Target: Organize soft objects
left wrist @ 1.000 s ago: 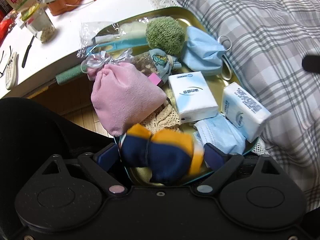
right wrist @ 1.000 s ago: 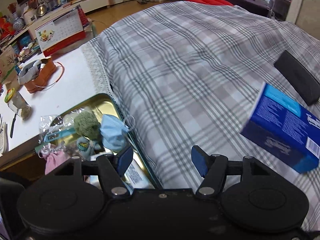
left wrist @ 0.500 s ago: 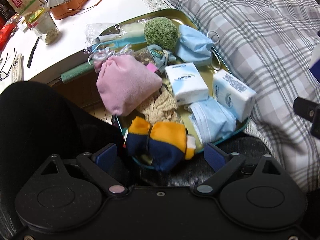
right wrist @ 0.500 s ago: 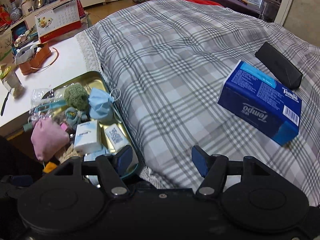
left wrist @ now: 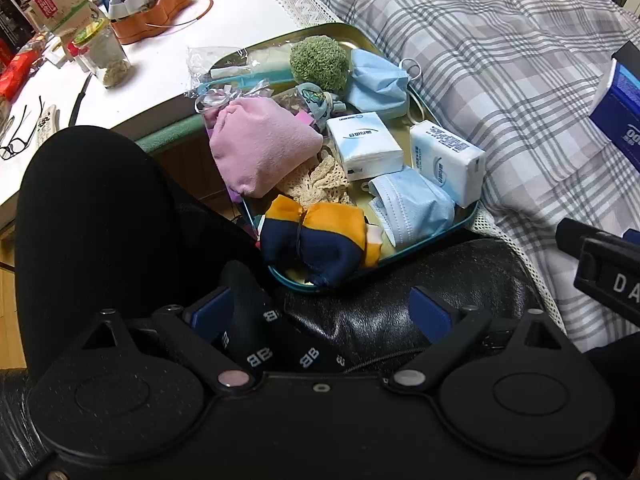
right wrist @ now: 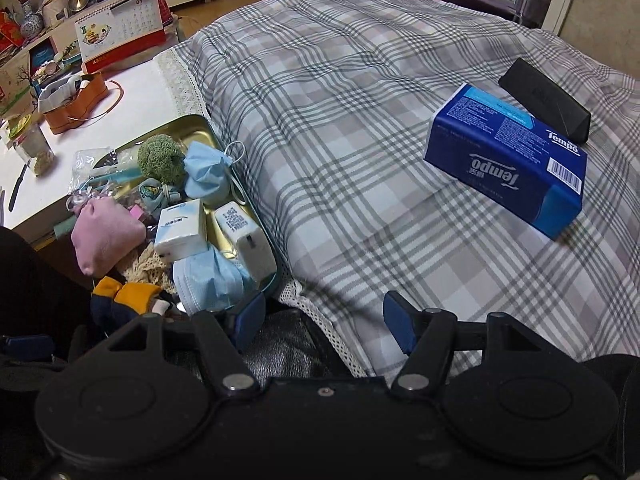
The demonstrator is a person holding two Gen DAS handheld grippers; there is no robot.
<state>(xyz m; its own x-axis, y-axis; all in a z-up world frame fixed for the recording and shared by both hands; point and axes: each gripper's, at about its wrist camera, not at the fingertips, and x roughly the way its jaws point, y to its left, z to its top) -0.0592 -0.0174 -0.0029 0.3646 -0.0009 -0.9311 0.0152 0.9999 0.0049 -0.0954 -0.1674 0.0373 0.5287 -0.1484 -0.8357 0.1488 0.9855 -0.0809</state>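
**Bundle dropped off, both tools free**

On my left, the navy-and-orange bundle [left wrist: 316, 240] now sits on the tray's [left wrist: 436, 236] near rim, no longer between my fingers. My left gripper [left wrist: 320, 314] has backed off over my lap, jaws spread wide and holding nothing. To the right, my right gripper [right wrist: 324, 320] is also wide and unloaded; the blue tissue pack [right wrist: 508, 160] rests on the plaid blanket [right wrist: 340, 120], probably next.

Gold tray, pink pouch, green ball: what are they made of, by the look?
Gold rectangular tray with teal rim: likely tin-plated metal, glossy; it shows sheen and reflections. Pink drawstring pouch: soft matte fabric, perhaps velvet or suede-like; fuzzy nap, slumped folds. Green fuzzy ball: looks like knitted or looped yarn; coarse nubbly surface, though it could be a scrubber.
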